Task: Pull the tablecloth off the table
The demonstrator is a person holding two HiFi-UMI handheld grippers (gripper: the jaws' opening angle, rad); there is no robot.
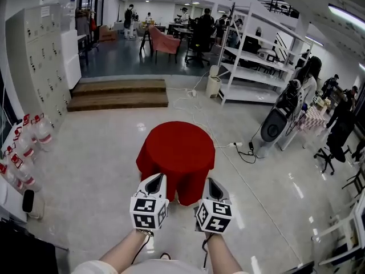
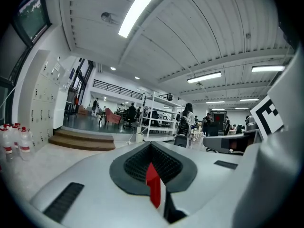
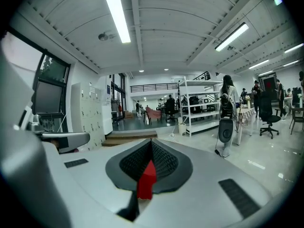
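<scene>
Left gripper [image 1: 157,182] and right gripper [image 1: 210,185] pinch red tablecloth [image 1: 177,150]
Each pair of jaws is pressed together on its near hem; the tablecloth hangs draped just ahead, mid-floor [image 1: 97,170].

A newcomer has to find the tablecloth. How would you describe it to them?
On the pale floor in front of the wooden steps, a tablecloth fully drapes one small round table. It is plain bright red, unlike the white shelves and lockers around.

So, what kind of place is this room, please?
Probably an open-plan office or lab workspace. It has grey lockers along the wall, white metal shelving racks, and office chairs at desks on the raised floor at the back.
</scene>
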